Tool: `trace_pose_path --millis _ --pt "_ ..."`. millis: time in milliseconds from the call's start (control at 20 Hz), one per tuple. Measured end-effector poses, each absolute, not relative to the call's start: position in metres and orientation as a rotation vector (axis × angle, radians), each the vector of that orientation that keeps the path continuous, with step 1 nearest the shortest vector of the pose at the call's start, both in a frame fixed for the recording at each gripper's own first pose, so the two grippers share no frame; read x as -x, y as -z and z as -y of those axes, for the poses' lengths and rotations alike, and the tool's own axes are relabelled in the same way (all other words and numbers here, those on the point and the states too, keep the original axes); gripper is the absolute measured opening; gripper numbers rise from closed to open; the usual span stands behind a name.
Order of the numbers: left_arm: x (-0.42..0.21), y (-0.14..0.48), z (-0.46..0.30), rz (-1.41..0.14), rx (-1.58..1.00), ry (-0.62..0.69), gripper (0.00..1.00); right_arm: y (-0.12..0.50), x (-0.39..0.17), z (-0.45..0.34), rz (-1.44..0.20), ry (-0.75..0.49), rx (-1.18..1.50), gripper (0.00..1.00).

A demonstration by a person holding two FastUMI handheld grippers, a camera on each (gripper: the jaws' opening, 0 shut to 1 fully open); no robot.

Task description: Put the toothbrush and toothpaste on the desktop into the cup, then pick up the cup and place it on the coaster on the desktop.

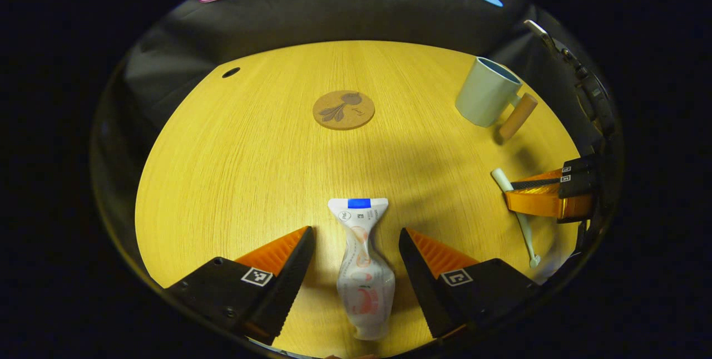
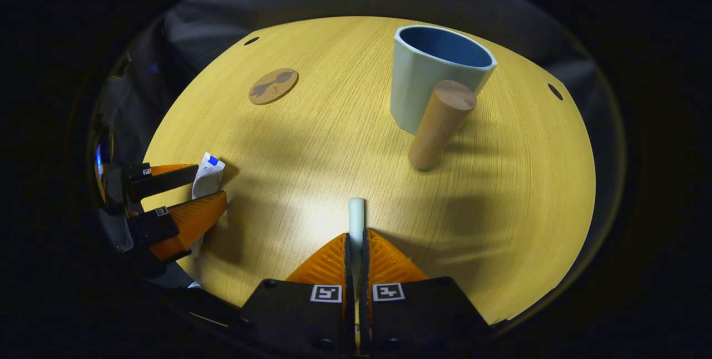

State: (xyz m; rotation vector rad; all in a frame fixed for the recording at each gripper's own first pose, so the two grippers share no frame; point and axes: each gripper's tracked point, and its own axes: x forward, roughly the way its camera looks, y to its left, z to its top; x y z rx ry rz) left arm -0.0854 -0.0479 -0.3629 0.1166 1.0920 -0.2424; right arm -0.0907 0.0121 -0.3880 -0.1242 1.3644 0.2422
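Yellow wooden desktop point(image 1: 233, 170) under a dark booth wall, and both tools are down at its near edge. On the left, the left gripper point(image 1: 356, 247) has its jaws spread wide with the toothpaste point(image 1: 364, 264) lying flat on the wood between them, a gap on either side, nothing pinched yet. From the right gripper view that same tube point(image 2: 208, 176) sits between the fingers at the far left. Moving across, the coaster point(image 1: 343, 109) lies bare in the middle of the desktop, well apart from everything. Further right stands the cup point(image 2: 431, 78), upright, its wooden handle point(image 2: 439, 124) sticking out towards us, and what shows of its inside looks empty. Then the right gripper point(image 2: 356, 247): jaws squeezed almost together on the toothbrush point(image 2: 356, 215), whose pale end pokes out ahead of the tips. I cannot tell whether the brush is off the wood yet. So by my reckoning it's early: one grasp made, one lined up, both drops into the cup and the move to the coaster all to come.
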Motion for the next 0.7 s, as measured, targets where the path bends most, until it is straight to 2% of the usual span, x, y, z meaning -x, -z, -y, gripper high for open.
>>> trace_pose_path --millis 150,200,250,300,350,400,500,700 --pt "0.0834 0.3614 0.0468 -1.092 -0.112 0.218 0.9 0.3878 0.0907 -0.0119 -1.361 -0.244 0.127 0.06" --pt "0.0816 0.3621 0.0473 -1.091 -0.109 0.212 0.82 0.3875 0.0903 -0.0121 -1.359 -0.243 0.125 0.06" --pt "0.0818 0.3617 0.0469 -1.097 -0.108 0.213 0.77 0.3876 0.0906 -0.012 -1.358 -0.242 0.122 0.06" --pt "0.0804 0.3628 0.0488 -1.099 -0.107 0.219 0.64 0.3875 0.0903 -0.0118 -1.356 -0.243 0.119 0.05" --pt "0.08 0.3631 0.0511 -1.104 -0.104 0.23 0.58 0.3875 0.0908 -0.0119 -1.355 -0.243 0.116 0.06" --pt "0.0794 0.3632 0.0542 -1.1 -0.102 0.232 0.39 0.3884 0.091 -0.0116 -1.355 -0.243 0.113 0.06" --pt "0.0792 0.3609 0.0523 -1.096 -0.102 0.246 0.21 0.3857 0.0897 -0.0128 -1.354 -0.239 0.11 0.06" --pt "0.0768 0.3601 0.055 -1.074 -0.074 0.25 0.1 0.386 0.0898 -0.0121 -1.34 -0.231 0.132 0.06"
